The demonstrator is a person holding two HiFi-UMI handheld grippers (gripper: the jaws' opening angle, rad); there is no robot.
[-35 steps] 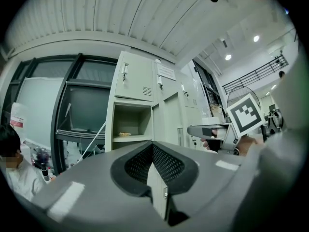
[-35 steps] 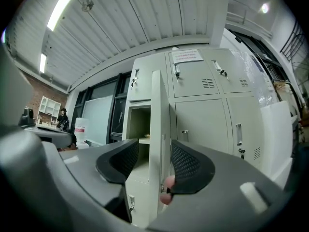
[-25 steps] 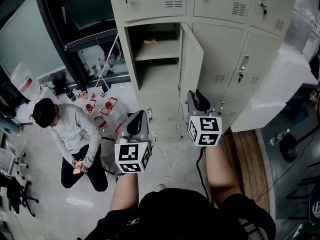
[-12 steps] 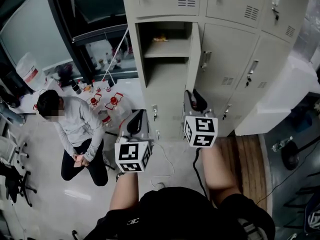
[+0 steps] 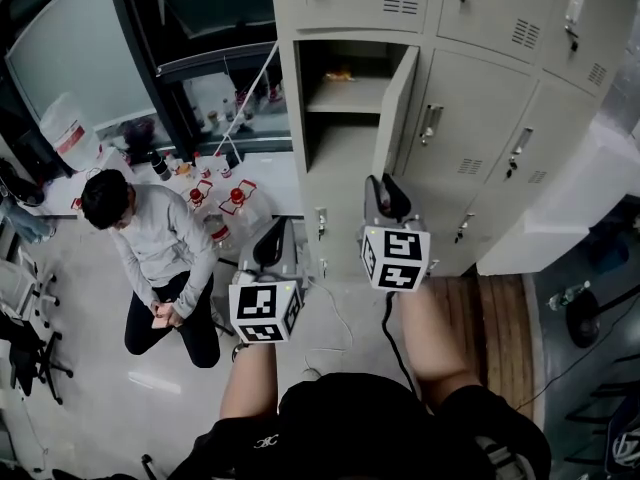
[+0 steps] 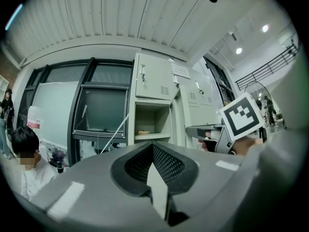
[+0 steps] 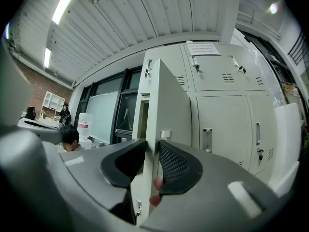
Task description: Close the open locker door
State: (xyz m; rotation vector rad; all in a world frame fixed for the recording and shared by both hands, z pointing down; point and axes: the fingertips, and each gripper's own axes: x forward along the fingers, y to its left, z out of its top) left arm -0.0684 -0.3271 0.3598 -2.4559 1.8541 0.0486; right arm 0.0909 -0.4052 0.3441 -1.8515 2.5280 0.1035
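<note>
The open locker door (image 5: 397,103) hangs off the right side of its compartment (image 5: 345,93), partly swung across it. My right gripper (image 5: 383,190) is at the door's lower free edge. In the right gripper view the door (image 7: 169,100) runs up between the jaws of the right gripper (image 7: 152,144), with a pad against each face. My left gripper (image 5: 272,236) hangs lower left, away from the lockers. In its own view the left gripper (image 6: 153,146) has its pad tips together with nothing between them. A small yellow item (image 6: 142,132) lies on the shelf inside.
A person (image 5: 150,248) crouches on the floor at the left beside red-capped bottles (image 5: 225,200). A white block (image 5: 590,188) leans against the lockers at the right, above wooden boards (image 5: 495,318). A thin cable (image 5: 330,328) loops on the floor near my feet.
The door has swung left, from wide open toward the compartment, with the right gripper staying at its edge. The lockers have shifted right in the head view. The left gripper has not moved.
</note>
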